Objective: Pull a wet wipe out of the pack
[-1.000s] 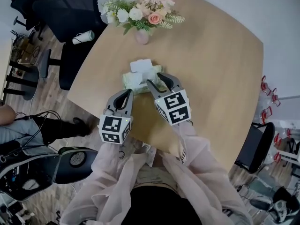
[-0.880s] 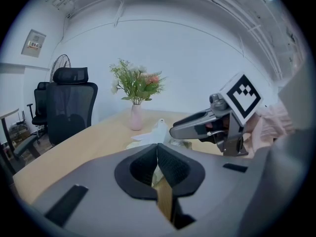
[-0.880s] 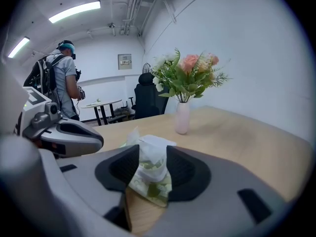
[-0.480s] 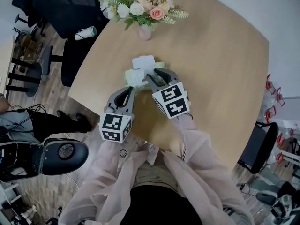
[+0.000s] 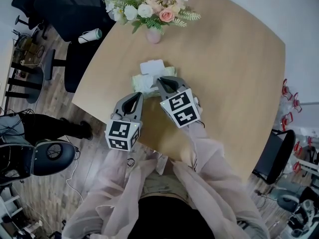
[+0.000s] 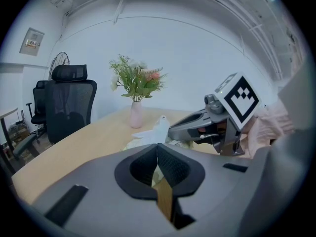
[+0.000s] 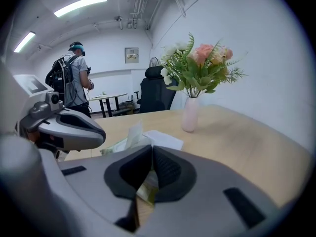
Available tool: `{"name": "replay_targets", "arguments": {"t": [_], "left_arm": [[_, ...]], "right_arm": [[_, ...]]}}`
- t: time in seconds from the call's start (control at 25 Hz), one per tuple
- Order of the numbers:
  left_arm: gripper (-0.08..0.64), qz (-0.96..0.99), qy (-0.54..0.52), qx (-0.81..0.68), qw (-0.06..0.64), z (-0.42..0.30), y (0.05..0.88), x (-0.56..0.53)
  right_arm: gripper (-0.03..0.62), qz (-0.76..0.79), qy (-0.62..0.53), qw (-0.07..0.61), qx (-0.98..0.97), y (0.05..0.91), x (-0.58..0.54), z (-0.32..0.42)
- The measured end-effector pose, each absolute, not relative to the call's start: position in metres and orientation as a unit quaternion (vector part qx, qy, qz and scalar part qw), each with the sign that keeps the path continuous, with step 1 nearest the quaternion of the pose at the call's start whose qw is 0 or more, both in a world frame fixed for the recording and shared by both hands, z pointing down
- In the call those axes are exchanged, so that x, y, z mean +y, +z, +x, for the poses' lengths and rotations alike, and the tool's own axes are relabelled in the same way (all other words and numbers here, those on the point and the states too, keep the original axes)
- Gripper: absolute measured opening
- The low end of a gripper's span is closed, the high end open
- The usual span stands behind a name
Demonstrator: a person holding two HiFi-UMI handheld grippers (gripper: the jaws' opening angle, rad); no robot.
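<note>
A pale green wet wipe pack [image 5: 136, 78] lies on the round wooden table [image 5: 234, 73], with a white flap [image 5: 152, 66] folded open behind it. A white wipe [image 6: 159, 126] stands up out of the pack [image 7: 114, 146]. My right gripper [image 5: 166, 81] reaches the pack's near right side. Its jaws are closing and the pads look almost together [image 7: 152, 149]; I cannot tell whether anything is pinched. My left gripper [image 5: 138, 95] is shut and empty [image 6: 157, 147], just short of the pack, beside the right gripper [image 6: 170, 131].
A pink vase of flowers [image 5: 153, 34] stands on the table beyond the pack. A black office chair [image 5: 75, 14] is at the table's far left, with a white roll [image 5: 89, 35] on it. A person with a backpack [image 7: 74, 80] stands across the room.
The right gripper's jaws have gone from wide open to nearly closed at the pack. The left gripper has stayed put. A person on the floor at the left has left the view.
</note>
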State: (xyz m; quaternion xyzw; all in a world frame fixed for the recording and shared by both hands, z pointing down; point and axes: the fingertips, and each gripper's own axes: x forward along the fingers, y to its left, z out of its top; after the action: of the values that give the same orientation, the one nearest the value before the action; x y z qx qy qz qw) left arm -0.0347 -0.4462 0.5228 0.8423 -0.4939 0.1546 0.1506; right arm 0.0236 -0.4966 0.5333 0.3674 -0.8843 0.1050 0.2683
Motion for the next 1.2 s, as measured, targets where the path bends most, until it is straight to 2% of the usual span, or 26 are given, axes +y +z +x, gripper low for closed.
{"name": "replay_targets", "arguments": {"t": [1.2], "left_arm": [[0.012,0.848,0.145,-0.486,0.156,-0.032,0.518,-0.427]], "right_arm": [[0.009,0.369,0.108,0.278,-0.880,0.528,-0.460,0.032]]}}
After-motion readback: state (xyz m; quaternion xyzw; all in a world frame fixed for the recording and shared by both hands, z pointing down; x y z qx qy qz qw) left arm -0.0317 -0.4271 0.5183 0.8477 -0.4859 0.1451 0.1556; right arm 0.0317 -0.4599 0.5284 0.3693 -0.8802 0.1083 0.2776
